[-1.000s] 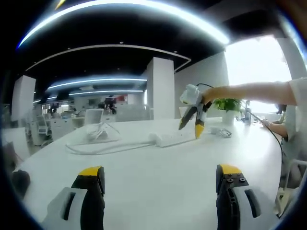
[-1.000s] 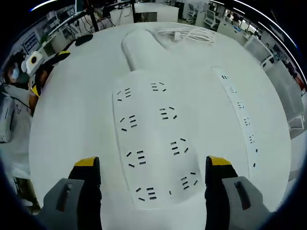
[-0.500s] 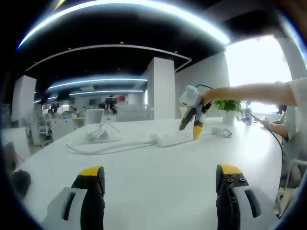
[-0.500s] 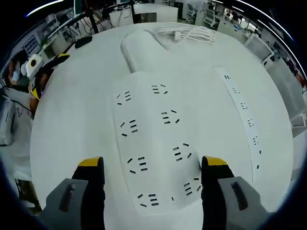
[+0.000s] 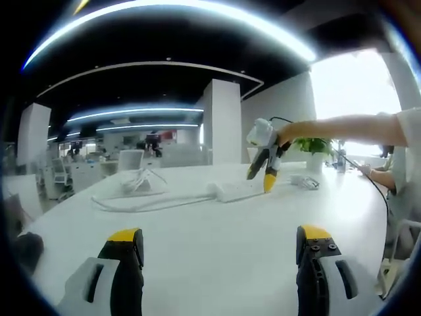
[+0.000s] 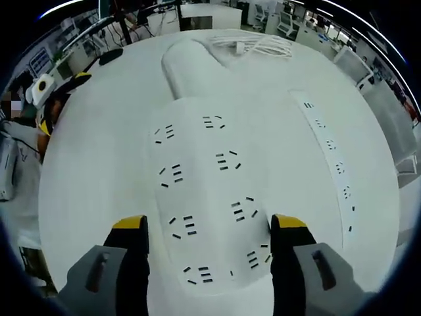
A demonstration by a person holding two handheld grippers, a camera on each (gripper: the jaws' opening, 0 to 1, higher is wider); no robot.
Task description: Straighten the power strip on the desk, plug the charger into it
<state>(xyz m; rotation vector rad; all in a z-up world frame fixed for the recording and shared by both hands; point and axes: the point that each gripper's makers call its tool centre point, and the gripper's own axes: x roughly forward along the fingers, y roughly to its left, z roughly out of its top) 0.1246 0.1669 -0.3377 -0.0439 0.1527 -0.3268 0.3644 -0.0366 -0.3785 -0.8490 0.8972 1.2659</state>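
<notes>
The white power strip (image 6: 204, 191), with several sockets, lies on the white desk (image 6: 99, 171) straight under my right gripper (image 6: 208, 224). This gripper's yellow-tipped jaws stand on either side of the strip's near end, close to its sides, and it is still open. In the left gripper view the power strip (image 5: 233, 191) lies mid-desk, with the right gripper (image 5: 262, 176) tipped down onto its right end. My left gripper (image 5: 218, 237) hovers low over the desk, open and holding nothing. A small white charger with its lead (image 5: 302, 181) lies right of the strip.
The strip's thick white cable (image 6: 184, 66) runs away to a loose cable bundle (image 6: 253, 45). A narrow row of sockets (image 6: 332, 161) runs along the desk's right side. The left gripper (image 6: 62, 99) shows at the desk's left edge. A potted plant (image 5: 312, 143) stands behind.
My right gripper's jaws have drawn in toward the power strip's sides, and that view has crept slightly forward over it. The left gripper has held still.
</notes>
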